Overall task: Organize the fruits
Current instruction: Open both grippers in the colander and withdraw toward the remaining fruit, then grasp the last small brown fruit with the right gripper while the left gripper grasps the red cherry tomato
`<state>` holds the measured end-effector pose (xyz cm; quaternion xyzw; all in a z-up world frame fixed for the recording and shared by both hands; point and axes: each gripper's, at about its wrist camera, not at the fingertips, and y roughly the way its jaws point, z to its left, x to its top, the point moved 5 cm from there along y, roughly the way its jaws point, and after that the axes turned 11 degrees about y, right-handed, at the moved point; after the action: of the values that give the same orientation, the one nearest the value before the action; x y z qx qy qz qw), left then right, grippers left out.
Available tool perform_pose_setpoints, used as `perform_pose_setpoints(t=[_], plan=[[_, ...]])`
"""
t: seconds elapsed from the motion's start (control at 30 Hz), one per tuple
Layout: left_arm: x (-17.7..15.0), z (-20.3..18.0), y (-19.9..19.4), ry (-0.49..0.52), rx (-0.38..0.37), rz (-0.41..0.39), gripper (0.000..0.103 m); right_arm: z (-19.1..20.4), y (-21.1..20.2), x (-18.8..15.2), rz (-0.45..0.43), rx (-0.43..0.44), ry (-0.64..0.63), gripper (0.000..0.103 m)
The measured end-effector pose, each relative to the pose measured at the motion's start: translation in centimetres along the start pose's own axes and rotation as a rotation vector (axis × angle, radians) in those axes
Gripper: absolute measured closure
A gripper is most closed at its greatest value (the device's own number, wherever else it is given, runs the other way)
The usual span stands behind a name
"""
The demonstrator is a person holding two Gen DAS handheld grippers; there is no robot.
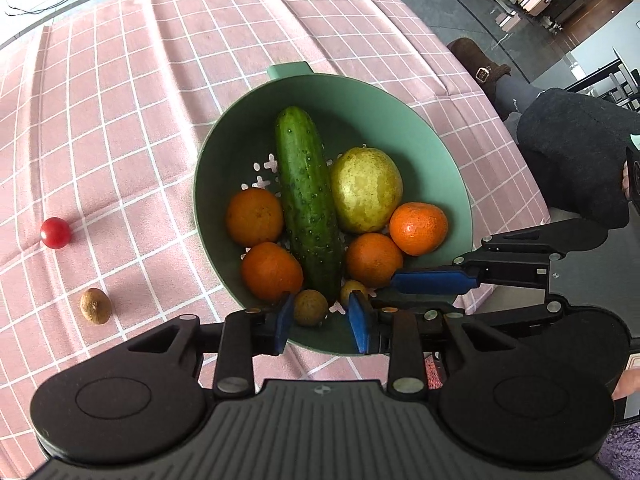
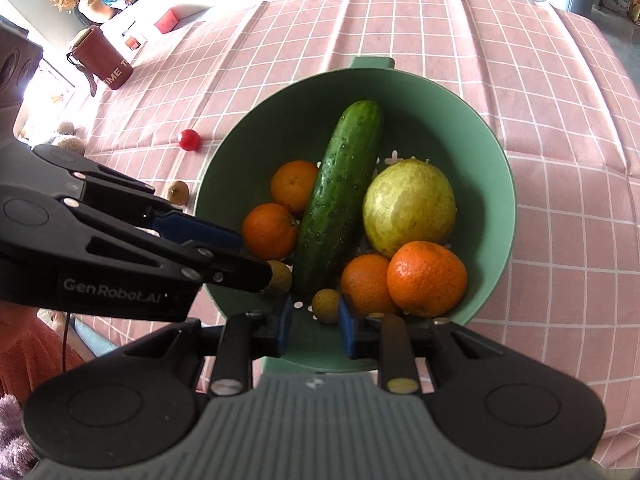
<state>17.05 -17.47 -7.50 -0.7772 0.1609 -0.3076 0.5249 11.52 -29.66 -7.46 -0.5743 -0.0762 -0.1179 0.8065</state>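
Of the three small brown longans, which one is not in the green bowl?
The longan lying on the pink checked cloth near the cherry tomato. The other two longans sit inside the green bowl, at its near edge by the cucumber's end.

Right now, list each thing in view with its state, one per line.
Green colander: upright on the tablecloth, holding produce.
Cucumber: lying in the colander.
Pear: in the colander.
Four oranges: in the colander.
Cherry tomato: loose on the cloth.
Longan: loose on the cloth.
Left gripper: open, a small brown fruit between its fingers.
Right gripper: open over the colander.
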Motion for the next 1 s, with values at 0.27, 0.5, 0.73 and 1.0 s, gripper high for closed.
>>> perform_pose_setpoints(t=[0.27,0.5,0.73,1.0], plan=[[-1.2,0.4,-3.9,0.018,0.066,-0.089,0.066,1.5,-2.0,-0.2,-0.070,0.009,0.003,0.081],[-3.6,2.8,-8.5,0.007,0.188,-0.217,0.066,5.0,-3.7,-0.8,-0.219,0.069,0.000,0.081],[-7.2,7.0,-11.1,-0.054,0.277,-0.315,0.066,10.3,-3.0,-1.9,-0.359,0.175,0.014,0.080],[-10.6,11.5,-10.7,-0.123,0.320,-0.383,0.066,16.0,1.7,-2.9,-0.412,0.134,-0.072,0.079]])
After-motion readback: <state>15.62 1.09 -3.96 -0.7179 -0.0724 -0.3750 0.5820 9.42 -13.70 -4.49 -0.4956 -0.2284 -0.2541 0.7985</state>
